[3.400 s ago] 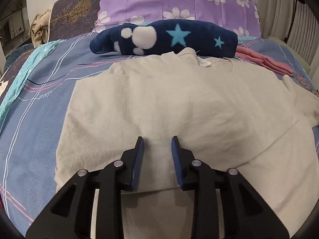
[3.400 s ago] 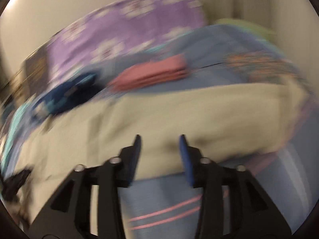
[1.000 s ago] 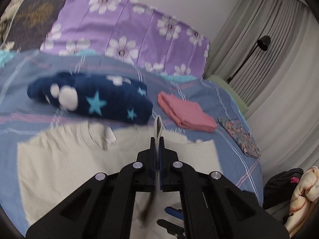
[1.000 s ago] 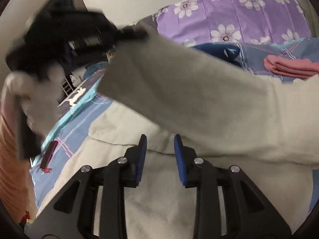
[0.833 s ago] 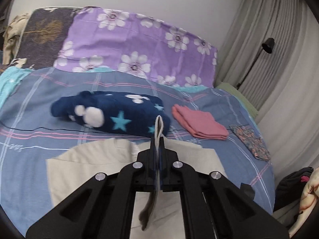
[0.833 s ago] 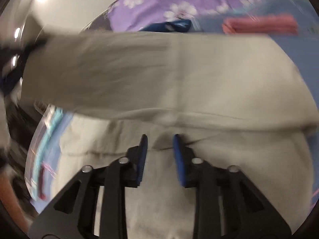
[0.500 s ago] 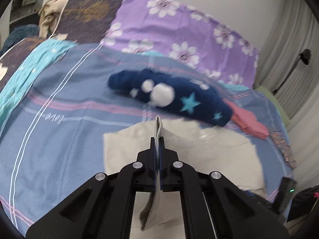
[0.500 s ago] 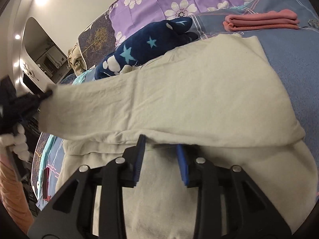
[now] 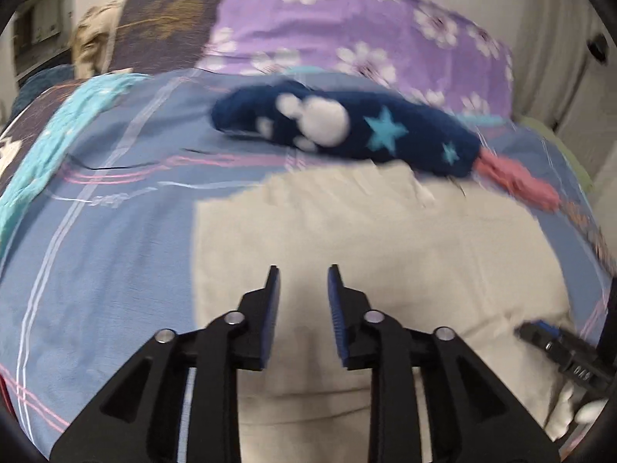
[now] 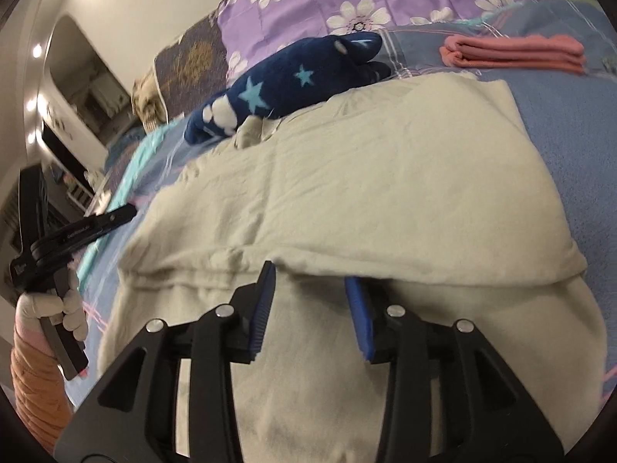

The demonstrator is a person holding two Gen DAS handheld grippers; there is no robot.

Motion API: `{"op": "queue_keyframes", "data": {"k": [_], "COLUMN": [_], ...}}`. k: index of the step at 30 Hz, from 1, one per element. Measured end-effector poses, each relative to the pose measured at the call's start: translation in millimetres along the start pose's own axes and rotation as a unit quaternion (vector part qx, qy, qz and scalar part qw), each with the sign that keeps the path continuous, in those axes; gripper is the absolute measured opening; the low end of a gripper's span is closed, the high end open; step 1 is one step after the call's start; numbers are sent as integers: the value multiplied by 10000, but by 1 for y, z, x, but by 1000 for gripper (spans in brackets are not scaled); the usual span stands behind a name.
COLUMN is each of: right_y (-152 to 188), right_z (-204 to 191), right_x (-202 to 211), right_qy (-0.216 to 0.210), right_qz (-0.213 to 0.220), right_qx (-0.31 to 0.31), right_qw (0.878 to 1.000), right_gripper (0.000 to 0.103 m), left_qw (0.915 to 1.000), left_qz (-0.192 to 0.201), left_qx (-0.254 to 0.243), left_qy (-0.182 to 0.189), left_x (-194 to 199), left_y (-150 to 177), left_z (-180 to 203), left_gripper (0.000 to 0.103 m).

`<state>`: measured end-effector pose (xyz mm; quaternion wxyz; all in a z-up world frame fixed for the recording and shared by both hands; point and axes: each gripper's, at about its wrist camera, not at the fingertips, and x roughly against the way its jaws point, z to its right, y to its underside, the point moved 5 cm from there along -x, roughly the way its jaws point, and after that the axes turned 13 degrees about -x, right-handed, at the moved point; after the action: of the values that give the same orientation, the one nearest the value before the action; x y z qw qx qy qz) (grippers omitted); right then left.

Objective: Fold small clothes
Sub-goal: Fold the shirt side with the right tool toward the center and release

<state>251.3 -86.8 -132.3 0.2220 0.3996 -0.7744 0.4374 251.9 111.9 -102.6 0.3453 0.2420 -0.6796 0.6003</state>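
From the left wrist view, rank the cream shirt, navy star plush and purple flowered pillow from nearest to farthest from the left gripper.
1. cream shirt, directly under the open left gripper.
2. navy star plush, beyond the shirt's far edge.
3. purple flowered pillow, at the bed's head.

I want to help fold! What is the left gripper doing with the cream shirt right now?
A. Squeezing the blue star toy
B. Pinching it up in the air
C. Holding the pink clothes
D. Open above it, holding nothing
D: the left gripper is open with empty space between its fingers, above the cream shirt lying on the bed.
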Motion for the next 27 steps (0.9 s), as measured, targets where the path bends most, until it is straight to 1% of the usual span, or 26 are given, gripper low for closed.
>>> {"op": "queue_keyframes", "data": {"k": [2,4,6,7,8,9,10,12,13,14,15,16,17,18,19,20,21,22,23,24,25,26,27], "right_y": [0,-9,-37,-52,-74,-87,-100,-116,-120,-122,-124,-125,-129,-131,-134,-138,-140,-142,-142,-138,-134,-126,-118], "right_z": [-8,-5,12,24,45,62,83,115,122,128,130,129,126,123,124,123,126,135,141,144,142,132,118], "right_x": [15,39,63,70,71,65,54,35,26,12,1,-2,-3,-2,4,9,13,14,13,17,22,32,39], "right_qy": [-218,-273,-27,157,461,637,833,1060,998,772,599,545,553,704,984,1338,1935,2621,2603,2147,1866,1588,1377], "right_qz": [-82,128,539,702,798,684,523,378,266,50,-40,14,97,176,430,732,975,1122,1057,954,927,900,906], "right_qx": [186,233,125,17,-187,-335,-598,-1129,-1299,-1478,-1604,-1633,-1536,-1434,-1318,-1027,-737,-485,-500,-741,-867,-813,-607], "right_qw": [9996,9993,9985,9974,9956,9951,9934,9872,9861,9860,9852,9851,9865,9870,9854,9830,9735,9573,9584,9692,9742,9798,9845], "right_gripper": [39,39,39,39,40,45,46,46,46,46,47,43,30,4,2,2,0,0,0,0,0,0,0], "left_qw": [9986,9976,9980,9982,9984,9984,9982,9975,9972,9969,9966,9964,9964,9964,9965,9965,9964,9962,9960,9959,9960,9961,9962], "left_qz": [-392,-84,-90,-68,-55,-51,-54,-54,-59,-62,-68,-72,-76,-73,-65,-59,-59,-60,-62,-61,-57,-55,-55], "left_qx": [-340,-600,-550,-521,-501,-501,-522,-590,-619,-642,-665,-680,-680,-676,-671,-671,-679,-693,-703,-709,-706,-696,-686], "left_qy": [-91,-335,-311,-282,-265,-268,-296,-384,-421,-458,-485,-504,-506,-503,-499,-501,-514,-532,-545,-551,-549,-538,-527], "left_x": [-25,-26,-23,-23,-23,-22,-22,-23,-25,-24,-24,-24,-26,-26,-26,-26,-26,-26,-26,-26,-26,-26,-26], "left_y": [18,26,25,27,28,28,28,28,26,26,26,26,24,24,24,23,23,23,24,24,24,24,24], "left_z": [13,17,16,13,11,10,13,14,18,23,26,26,28,28,27,27,27,28,28,28,28,28,28], "left_gripper": [36,37,37,37,37,37,37,37,37,37,37,37,37,38,38,38,38,38,38,38,38,38,38]}}
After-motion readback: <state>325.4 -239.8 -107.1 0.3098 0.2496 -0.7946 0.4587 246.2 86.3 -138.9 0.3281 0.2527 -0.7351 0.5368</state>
